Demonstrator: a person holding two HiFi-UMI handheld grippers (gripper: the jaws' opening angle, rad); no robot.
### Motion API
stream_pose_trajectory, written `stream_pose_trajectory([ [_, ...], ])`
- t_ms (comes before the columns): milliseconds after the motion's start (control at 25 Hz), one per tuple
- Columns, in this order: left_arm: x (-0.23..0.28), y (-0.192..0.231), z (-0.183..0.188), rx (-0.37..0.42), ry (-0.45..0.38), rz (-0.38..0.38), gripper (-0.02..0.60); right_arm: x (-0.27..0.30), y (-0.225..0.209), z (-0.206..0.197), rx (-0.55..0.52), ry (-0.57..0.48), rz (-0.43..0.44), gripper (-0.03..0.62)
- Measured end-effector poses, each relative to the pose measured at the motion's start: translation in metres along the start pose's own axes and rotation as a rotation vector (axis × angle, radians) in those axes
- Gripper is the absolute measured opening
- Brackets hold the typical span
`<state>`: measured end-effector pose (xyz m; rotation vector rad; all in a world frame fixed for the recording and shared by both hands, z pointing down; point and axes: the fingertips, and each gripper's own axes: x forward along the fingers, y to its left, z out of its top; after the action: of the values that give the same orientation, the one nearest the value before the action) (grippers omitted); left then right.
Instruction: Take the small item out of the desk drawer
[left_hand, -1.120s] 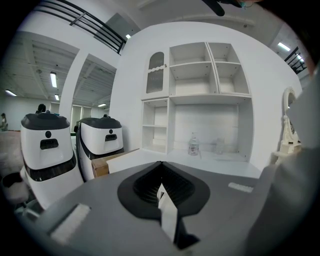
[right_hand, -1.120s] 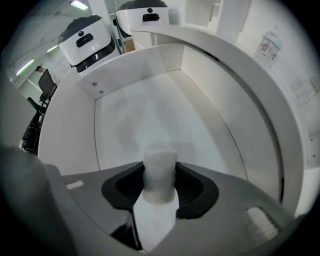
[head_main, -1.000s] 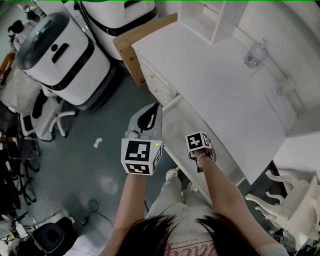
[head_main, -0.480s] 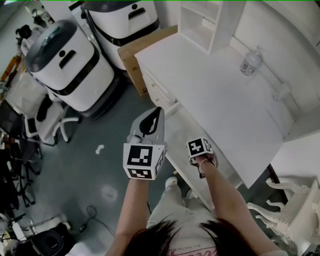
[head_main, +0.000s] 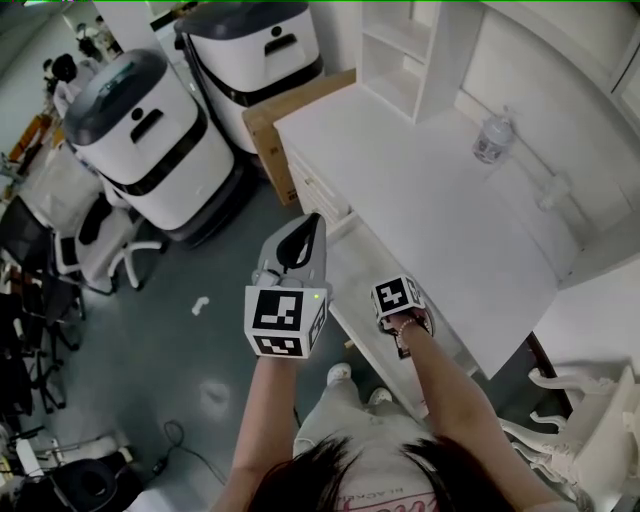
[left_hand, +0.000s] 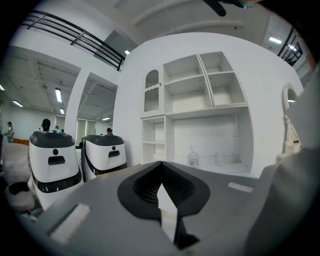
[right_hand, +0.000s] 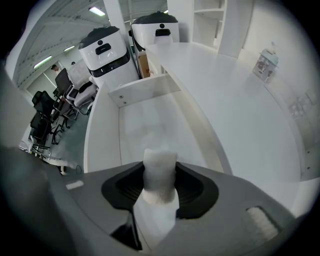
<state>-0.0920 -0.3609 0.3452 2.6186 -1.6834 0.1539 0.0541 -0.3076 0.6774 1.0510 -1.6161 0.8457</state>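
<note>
The desk's drawer (head_main: 358, 262) stands pulled out; its pale bottom (right_hand: 150, 125) is bare where I can see it. My right gripper (right_hand: 160, 184) hangs above it, shut on a small white item (right_hand: 160, 167) that sticks up between the black pads. In the head view only this gripper's marker cube (head_main: 397, 297) shows, and its jaws and the item are hidden under it. My left gripper (head_main: 314, 222) is held at the drawer's left side, over the floor. Its tips point toward the desk, and its jaws (left_hand: 161, 166) are shut with nothing in them.
The white desk top (head_main: 440, 210) carries a clear bottle (head_main: 492, 137) and a glass (head_main: 553, 190) near the back wall, with a shelf unit (head_main: 410, 50) behind. Two white-and-black machines (head_main: 150, 140) and a cardboard box (head_main: 290, 110) stand left of the desk. An ornate white chair (head_main: 590, 420) is at lower right.
Both grippers keep their pose and grip. The head view has drifted a little, so the desk and machines sit slightly lower and further right in the picture.
</note>
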Motion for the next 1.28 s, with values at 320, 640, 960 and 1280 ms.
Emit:
stream_pose_trajectory([
  [320,-0.015,-0.007,0.015,0.013,-0.033,0.009,0.012,-0.027,0.004,0.009,-0.021,-0.067,0.008,0.169],
  [640,-0.031,-0.012,0.029,0.026,-0.064,0.004,0.012,-0.058,0.009,0.009,-0.017,-0.136,0.013,0.169],
  [960,-0.040,-0.018,0.037,0.027,-0.095,-0.008,0.012,-0.092,0.010,0.010,0.000,-0.224,-0.004,0.170],
  [1280,-0.041,-0.025,0.041,0.045,-0.100,-0.028,0.012,-0.128,-0.006,0.021,-0.005,-0.337,-0.024,0.170],
])
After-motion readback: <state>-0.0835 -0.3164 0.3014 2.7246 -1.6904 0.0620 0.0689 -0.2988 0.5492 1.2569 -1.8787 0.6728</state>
